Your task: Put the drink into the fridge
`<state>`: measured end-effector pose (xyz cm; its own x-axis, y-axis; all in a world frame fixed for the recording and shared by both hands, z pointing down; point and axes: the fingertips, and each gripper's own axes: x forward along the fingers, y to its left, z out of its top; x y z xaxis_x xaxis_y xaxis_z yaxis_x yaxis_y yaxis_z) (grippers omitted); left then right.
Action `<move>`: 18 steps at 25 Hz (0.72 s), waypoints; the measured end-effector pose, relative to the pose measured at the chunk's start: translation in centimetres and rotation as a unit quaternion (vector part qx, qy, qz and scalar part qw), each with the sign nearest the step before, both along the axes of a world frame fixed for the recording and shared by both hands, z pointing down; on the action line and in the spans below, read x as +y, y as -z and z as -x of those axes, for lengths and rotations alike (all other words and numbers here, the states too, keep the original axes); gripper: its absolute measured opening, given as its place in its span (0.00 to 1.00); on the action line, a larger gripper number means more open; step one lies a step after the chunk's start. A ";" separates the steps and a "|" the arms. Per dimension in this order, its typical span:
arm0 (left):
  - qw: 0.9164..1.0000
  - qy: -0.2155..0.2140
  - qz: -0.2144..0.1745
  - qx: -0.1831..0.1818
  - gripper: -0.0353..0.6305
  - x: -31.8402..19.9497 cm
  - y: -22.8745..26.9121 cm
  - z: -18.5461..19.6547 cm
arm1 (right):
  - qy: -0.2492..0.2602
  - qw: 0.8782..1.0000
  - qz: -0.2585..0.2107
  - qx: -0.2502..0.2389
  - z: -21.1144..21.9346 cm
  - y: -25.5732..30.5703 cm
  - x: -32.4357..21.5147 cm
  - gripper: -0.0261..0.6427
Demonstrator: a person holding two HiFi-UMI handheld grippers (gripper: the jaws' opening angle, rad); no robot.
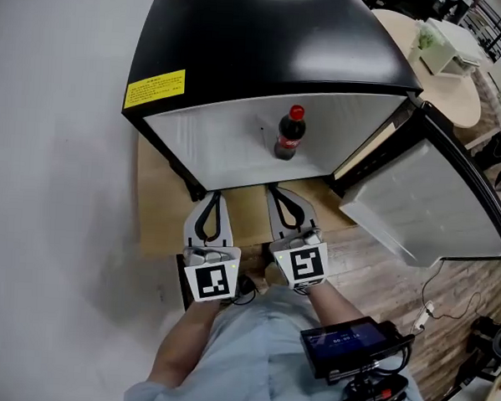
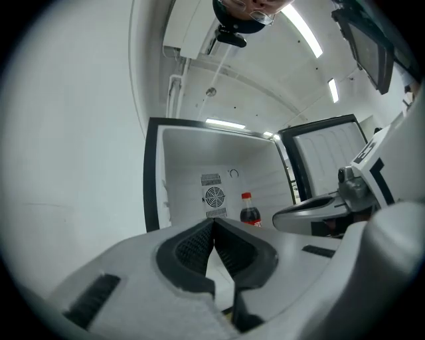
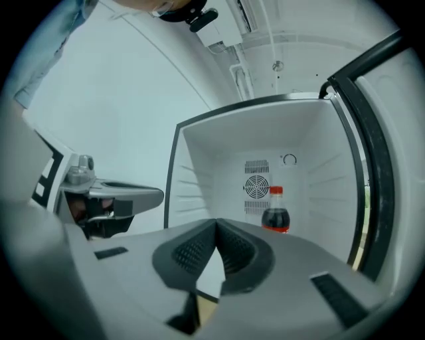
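A small cola bottle (image 1: 290,133) with a red cap stands upright inside the open black mini fridge (image 1: 241,52), on its white floor near the back wall. The bottle (image 2: 250,211) stands beyond the jaws in the left gripper view, and in the right gripper view the bottle (image 3: 275,211) is to the right of the fan grille. Both grippers hang side by side outside the fridge, in front of its opening. My left gripper (image 1: 213,200) is shut and empty. My right gripper (image 1: 279,197) is shut with nothing between its jaws, well short of the bottle.
The fridge door (image 1: 435,188) stands swung open at the right. The fridge rests on a wooden board (image 1: 162,208) against a white wall (image 1: 44,143). A round table (image 1: 446,63) with a green-and-white box stands at the far right. A device with a screen (image 1: 348,343) hangs at the person's waist.
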<state>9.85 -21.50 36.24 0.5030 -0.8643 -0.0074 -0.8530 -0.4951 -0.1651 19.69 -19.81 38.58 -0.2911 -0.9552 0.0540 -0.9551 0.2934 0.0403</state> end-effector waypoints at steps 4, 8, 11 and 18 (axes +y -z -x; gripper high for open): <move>1.000 -0.005 -0.016 -0.001 0.06 1.3 1.2 0.8 | 0.002 1.000 -0.019 -0.005 1.1 2.0 1.3 0.05; 1.000 -0.008 -0.026 0.007 0.06 2.3 2.0 1.3 | 0.002 1.000 -0.031 0.002 1.8 2.9 2.2 0.05; 0.999 -0.011 -0.030 0.005 0.06 2.9 2.3 1.6 | 0.000 0.999 -0.038 0.001 2.1 3.4 2.6 0.05; 0.999 -0.011 -0.035 0.007 0.06 3.8 2.7 2.2 | 0.005 0.999 -0.043 -0.001 3.0 3.8 3.2 0.05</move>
